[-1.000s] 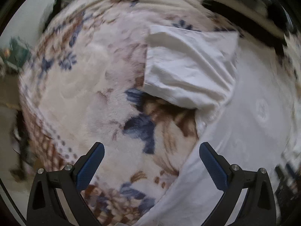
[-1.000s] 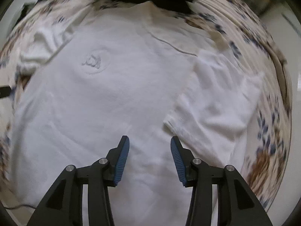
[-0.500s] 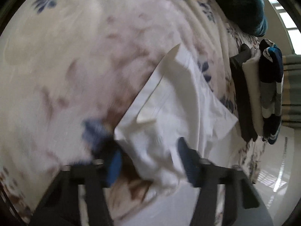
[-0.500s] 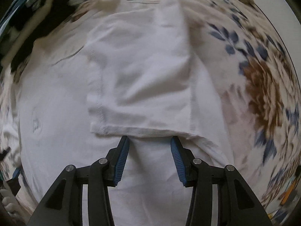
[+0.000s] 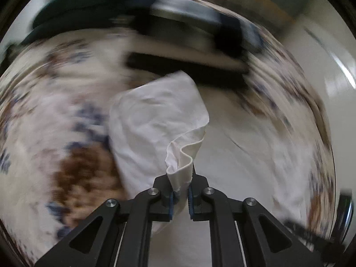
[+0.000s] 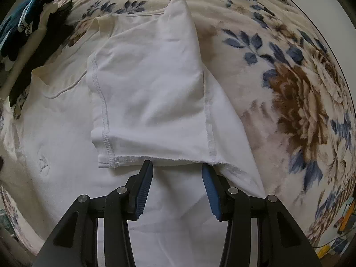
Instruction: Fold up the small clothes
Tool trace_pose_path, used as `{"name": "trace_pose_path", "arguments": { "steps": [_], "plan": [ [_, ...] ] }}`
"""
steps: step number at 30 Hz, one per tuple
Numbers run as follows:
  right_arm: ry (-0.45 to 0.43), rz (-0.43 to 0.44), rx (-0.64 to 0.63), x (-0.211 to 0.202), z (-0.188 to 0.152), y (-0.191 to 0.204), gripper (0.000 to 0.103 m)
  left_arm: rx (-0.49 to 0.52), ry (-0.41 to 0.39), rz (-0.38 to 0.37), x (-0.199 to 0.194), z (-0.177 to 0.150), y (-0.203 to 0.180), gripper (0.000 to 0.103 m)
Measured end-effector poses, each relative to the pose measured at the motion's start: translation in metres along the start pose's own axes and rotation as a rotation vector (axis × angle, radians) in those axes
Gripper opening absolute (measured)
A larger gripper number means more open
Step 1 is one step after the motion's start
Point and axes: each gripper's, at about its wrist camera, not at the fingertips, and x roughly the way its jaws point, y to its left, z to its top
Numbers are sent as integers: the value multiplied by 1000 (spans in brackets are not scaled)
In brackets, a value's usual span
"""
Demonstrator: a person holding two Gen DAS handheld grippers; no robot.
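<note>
Left hand-held gripper (image 5: 180,194) pinches the white shirt's (image 6: 66,155) sleeve (image 5: 155,129); right hand-held gripper (image 6: 177,173) gapes beside it.

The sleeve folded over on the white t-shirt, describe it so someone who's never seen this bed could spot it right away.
Start with the floral blanket and the white t-shirt spread on it. The folded sleeve lies flat over the shirt's body, just ahead of the open right gripper. Its stitched hems showing on top set it apart from the smooth shirt front.

no readable txt, shirt (image 6: 66,178) emblem illegible
</note>
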Motion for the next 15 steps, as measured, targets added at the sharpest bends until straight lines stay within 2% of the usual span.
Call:
{"name": "trace_pose_path", "arguments": {
  "steps": [2, 5, 6, 8, 9, 10, 12, 13, 15],
  "plan": [
    [9, 13, -16, -4, -2, -6, 48, 72, 75, -24, 16, -14, -25, 11],
    [23, 43, -59, -14, -17, 3, 48, 90, 147, -59, 23, -31, -35, 14],
    [27, 52, -88, -19, -17, 4, 48, 82, 155, -67, 22, -34, -33, 20],
    [14, 50, -144, -28, -29, 19, 48, 48, 163, -63, 18, -35, -21, 42],
    [-6, 38, -204, -35, -31, 24, 48, 30, 167, -57, 14, -34, -14, 63],
    [-26, 21, -258, -42, -33, 31, 50, -2, 158, -54, 9, -31, -2, 74],
    [-56, 5, -354, -50, -37, 45, 52, -45, 126, -29, -9, -28, 10, 79],
    [-42, 39, -379, -53, -38, 52, 52, -75, 112, -10, -17, -24, 25, 83],
    [-10, 124, -377, -55, -37, 63, 52, -110, 92, 29, -23, -18, 40, 84]
  ]
}}
